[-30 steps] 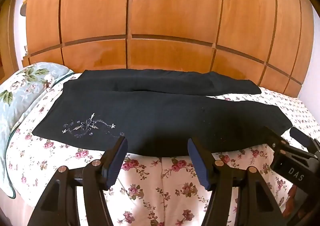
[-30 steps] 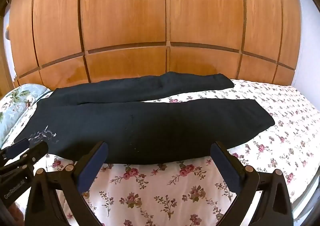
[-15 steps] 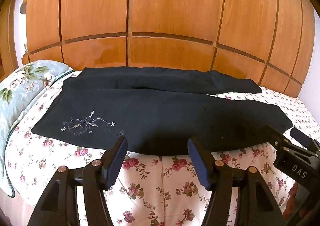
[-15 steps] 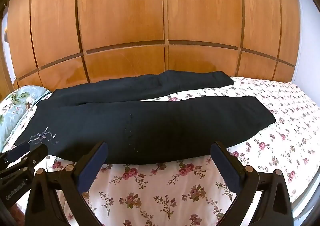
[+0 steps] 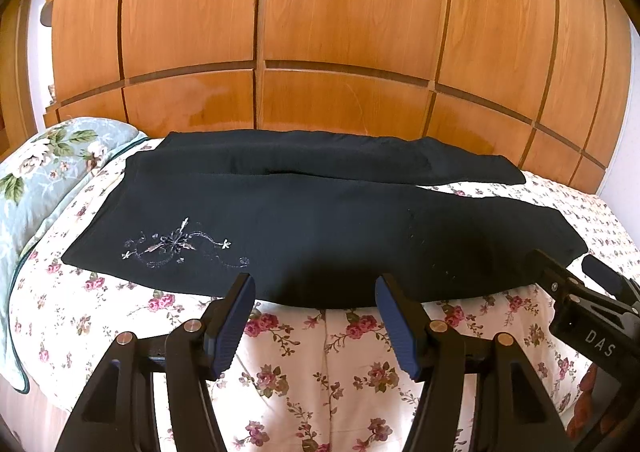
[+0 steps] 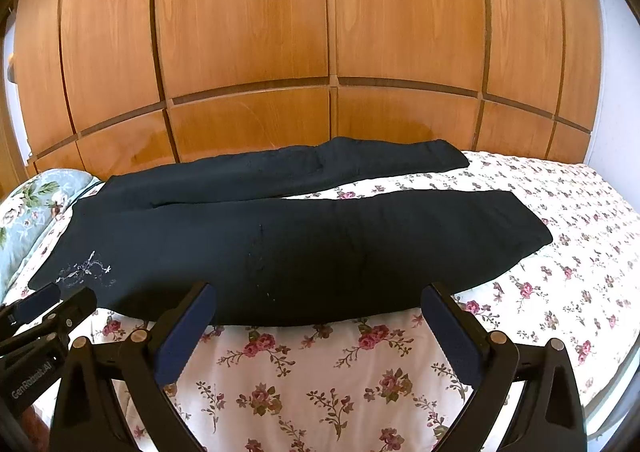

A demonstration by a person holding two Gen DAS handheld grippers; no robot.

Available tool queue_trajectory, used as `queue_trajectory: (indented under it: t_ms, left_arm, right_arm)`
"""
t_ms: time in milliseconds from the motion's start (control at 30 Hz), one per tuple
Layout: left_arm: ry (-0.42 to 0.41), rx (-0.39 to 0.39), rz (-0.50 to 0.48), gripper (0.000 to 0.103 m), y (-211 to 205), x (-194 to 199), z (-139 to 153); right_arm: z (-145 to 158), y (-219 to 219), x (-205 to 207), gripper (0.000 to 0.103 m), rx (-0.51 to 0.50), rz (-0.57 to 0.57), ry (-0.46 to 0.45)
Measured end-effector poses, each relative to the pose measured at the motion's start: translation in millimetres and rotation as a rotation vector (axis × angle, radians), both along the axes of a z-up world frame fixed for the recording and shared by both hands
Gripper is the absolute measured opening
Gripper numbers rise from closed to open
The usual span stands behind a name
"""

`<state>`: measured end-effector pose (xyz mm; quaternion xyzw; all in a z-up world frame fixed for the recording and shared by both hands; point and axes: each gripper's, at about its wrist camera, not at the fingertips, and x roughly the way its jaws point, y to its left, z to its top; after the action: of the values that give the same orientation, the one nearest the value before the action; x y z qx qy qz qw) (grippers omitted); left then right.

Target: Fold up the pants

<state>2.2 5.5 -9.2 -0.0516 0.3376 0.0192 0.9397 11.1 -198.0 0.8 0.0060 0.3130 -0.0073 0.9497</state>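
Left wrist view: black fabric pants [image 5: 320,219] with pale floral embroidery [image 5: 180,246] lie flat across the rose-print white bedsheet [image 5: 332,364], waist toward 9 o'clock, legs running to 3 o'clock. The left gripper [image 5: 316,316] hovers at 6 o'clock, jaws parted and empty, just short of the near hem edge. A blue-green flowered pillow [image 5: 44,171] sits at 9 o'clock.

Right wrist view: the right gripper [image 6: 320,326] gapes wide (wider than its partner), empty, before the near leg [image 6: 360,248]. Orange wooden wardrobe panels [image 6: 248,31] fill 12 o'clock.

Even warm light, sharp, fisheye-bowed edges.
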Motion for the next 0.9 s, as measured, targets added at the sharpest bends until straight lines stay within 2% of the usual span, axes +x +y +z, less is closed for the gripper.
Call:
queue_trajectory:
  t_ms: [900]
  left_arm:
    - [0.02, -0.005, 0.001, 0.064, 3.0, 3.2, -3.5]
  right_arm:
    - [-1.3, -1.0, 4.7, 0.103, 0.007, 0.007, 0.016]
